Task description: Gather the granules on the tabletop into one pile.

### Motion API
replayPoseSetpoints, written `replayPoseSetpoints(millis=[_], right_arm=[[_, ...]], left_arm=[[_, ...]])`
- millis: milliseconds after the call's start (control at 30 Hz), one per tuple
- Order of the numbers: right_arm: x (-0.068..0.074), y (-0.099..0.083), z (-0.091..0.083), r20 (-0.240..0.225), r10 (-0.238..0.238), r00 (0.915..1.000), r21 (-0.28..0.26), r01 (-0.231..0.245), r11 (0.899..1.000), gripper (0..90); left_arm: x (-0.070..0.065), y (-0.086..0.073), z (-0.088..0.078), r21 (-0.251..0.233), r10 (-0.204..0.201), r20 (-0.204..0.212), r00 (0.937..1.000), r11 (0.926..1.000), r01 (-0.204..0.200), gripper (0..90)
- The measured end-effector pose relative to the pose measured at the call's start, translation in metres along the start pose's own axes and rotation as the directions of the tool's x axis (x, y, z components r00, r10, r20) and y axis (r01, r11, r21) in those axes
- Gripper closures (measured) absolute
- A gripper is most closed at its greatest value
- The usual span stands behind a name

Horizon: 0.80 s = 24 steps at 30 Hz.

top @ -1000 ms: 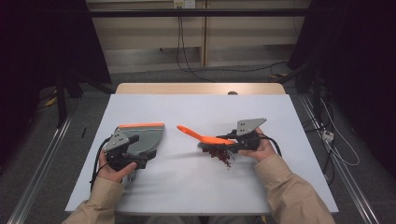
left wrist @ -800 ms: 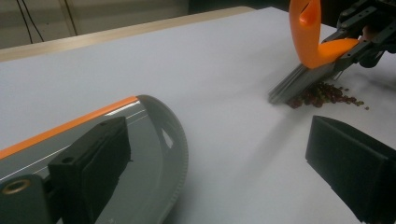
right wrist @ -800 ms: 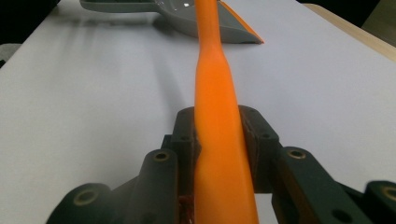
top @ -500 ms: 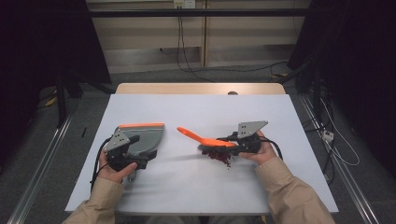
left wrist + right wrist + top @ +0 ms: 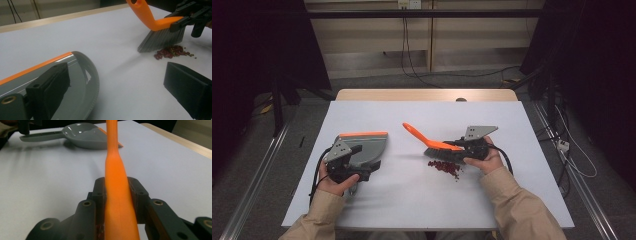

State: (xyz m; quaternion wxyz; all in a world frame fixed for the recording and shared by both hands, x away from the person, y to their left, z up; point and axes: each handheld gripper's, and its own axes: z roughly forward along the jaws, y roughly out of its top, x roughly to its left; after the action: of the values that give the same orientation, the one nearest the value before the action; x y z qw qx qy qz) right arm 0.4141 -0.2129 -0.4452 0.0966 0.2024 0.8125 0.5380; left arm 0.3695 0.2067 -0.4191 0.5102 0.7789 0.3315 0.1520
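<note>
— Table [image 5: 412,200] first: what lies on it?
— Dustpan [image 5: 368,147] at left, left gripper [image 5: 346,167] apparently gripping its handle; I cannot tell for sure. Brush [image 5: 437,145] is clamped in the right gripper [image 5: 464,148].
— And progress?
— Red beans [image 5: 446,167] sit piled by the bristles, well apart from the pan. Sweeping them in remains.

A lab: dark curtains [image 5: 257,60], floor cables [image 5: 422,75], bare table [image 5: 412,200].

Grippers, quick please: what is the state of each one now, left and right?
Left gripper: jaws stand apart in its own view; a grip on the grey dustpan cannot be told.
Right gripper: shut on the orange brush.
</note>
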Motion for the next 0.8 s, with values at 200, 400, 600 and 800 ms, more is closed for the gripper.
replayPoseSetpoints(millis=[200,400,600,800], right_arm=[[-0.002,0.002,-0.003,0.066,0.078,0.9948,-0.04,-0.075,0.996,70.9],[0.011,0.015,-0.004,0.176,0.206,0.9626,-0.124,-0.186,0.975,71.0],[0.041,0.026,0.012,0.278,0.31,0.9093,-0.191,-0.263,0.946,71.0],[0.07,0.025,0.04,0.332,0.377,0.8644,-0.227,-0.315,0.921,71.0]], left_arm=[[0.001,0.0,0.001,0.003,0.001,0.001,1.0,1.0,-0.001,6.4],[0.0,0.0,0.001,0.005,0.003,0.004,1.0,1.0,-0.003,6.4],[-0.002,0.0,0.001,0.003,0.006,0.003,1.0,1.0,-0.006,6.4],[-0.002,0.0,0.001,0.004,0.009,0.001,1.0,0.9999,-0.01,6.4]])
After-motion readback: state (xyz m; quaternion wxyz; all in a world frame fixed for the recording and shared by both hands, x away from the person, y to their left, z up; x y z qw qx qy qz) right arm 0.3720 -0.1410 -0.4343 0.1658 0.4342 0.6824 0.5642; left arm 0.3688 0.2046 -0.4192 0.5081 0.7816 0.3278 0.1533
